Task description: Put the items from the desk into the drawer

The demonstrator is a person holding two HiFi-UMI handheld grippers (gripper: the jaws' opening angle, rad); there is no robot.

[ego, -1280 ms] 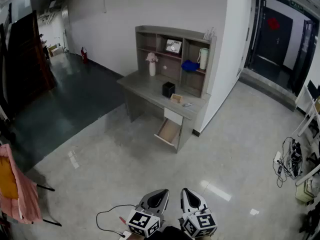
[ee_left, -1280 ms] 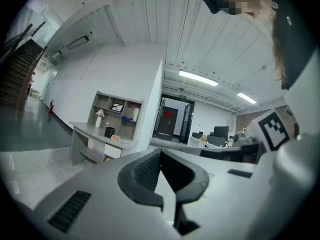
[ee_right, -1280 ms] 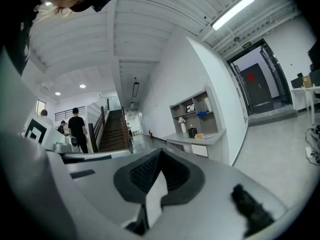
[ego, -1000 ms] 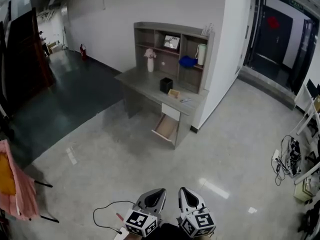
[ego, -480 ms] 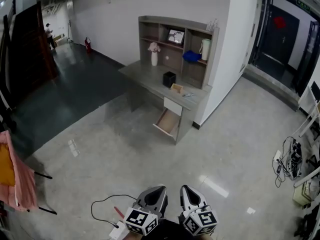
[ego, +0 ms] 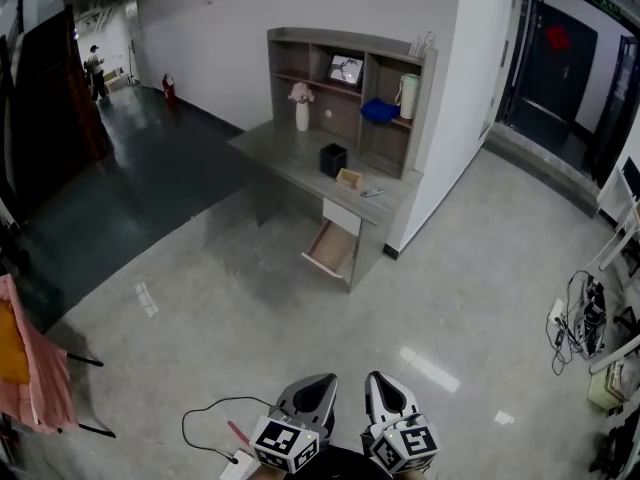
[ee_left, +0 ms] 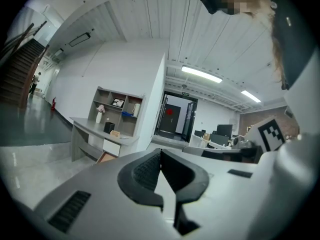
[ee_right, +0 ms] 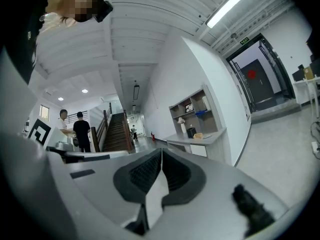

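Left tool [ego: 320, 384] and right tool [ego: 376, 381], both closed on nothing, well apart from the bench [ego: 272, 148] (drawer [ego: 330, 251] open); floor [ego: 300, 318] between.

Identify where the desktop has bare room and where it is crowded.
Free: desktop left of the black box, in front of the vase; also inside the open drawer. Crowded: the right end, with black box, tan box and a small flat item.

The desk [ego: 280, 153] is grey, its box [ego: 332, 159] black (one bundle [ego: 380, 113] blue).
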